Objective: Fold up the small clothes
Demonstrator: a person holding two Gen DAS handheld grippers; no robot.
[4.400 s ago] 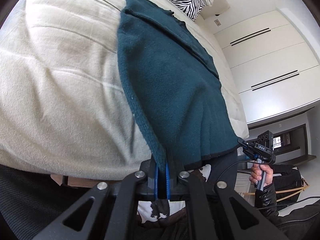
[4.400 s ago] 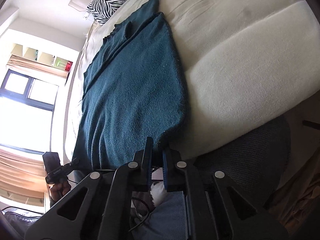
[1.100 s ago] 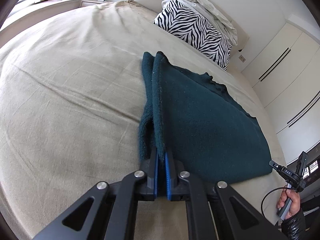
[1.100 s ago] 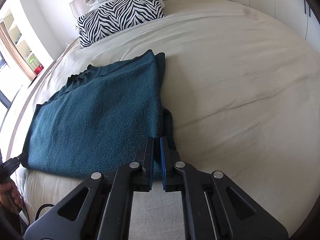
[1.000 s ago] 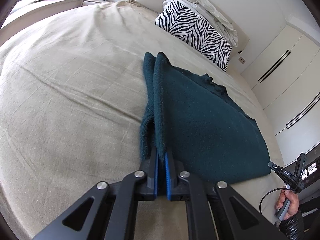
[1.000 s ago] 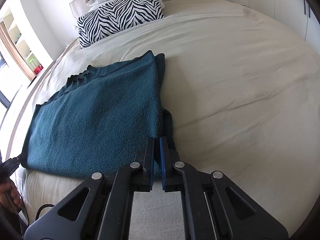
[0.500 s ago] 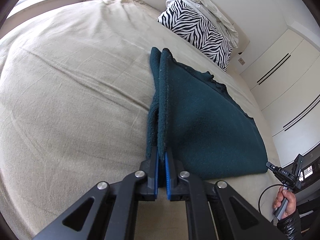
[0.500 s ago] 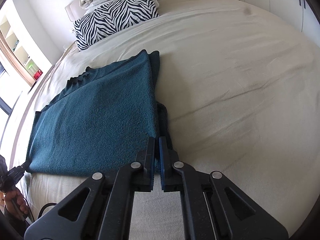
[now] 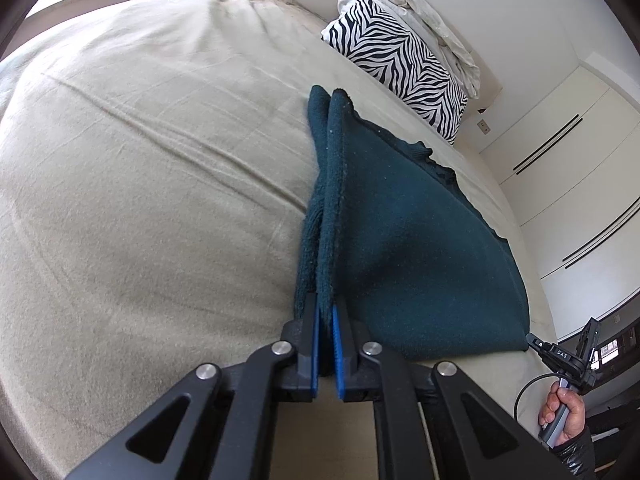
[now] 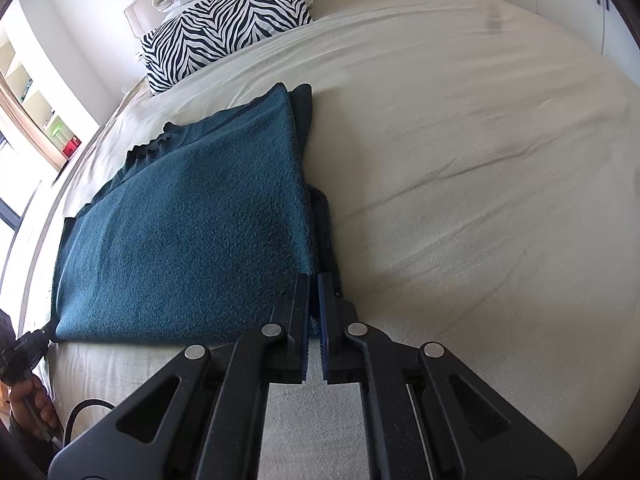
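Note:
A dark teal fleece garment lies folded over on the beige bed; it also shows in the right wrist view. My left gripper is shut on its near left corner, pinching the doubled edge. My right gripper is shut on its near right corner, just above the sheet. The upper layer covers most of the lower one, whose edge shows along each side. The right gripper appears at the lower right of the left wrist view, and the left gripper at the lower left of the right wrist view.
The beige bed sheet spreads wide on both sides of the garment. A zebra-print pillow with crumpled white bedding lies at the headboard. White wardrobe doors stand beyond the bed. Shelves and a window are on the other side.
Since 4.4 s ago both grippers carried the garment's hem up from the bed's edge and over the far half. In the last second they moved slightly forward and lower.

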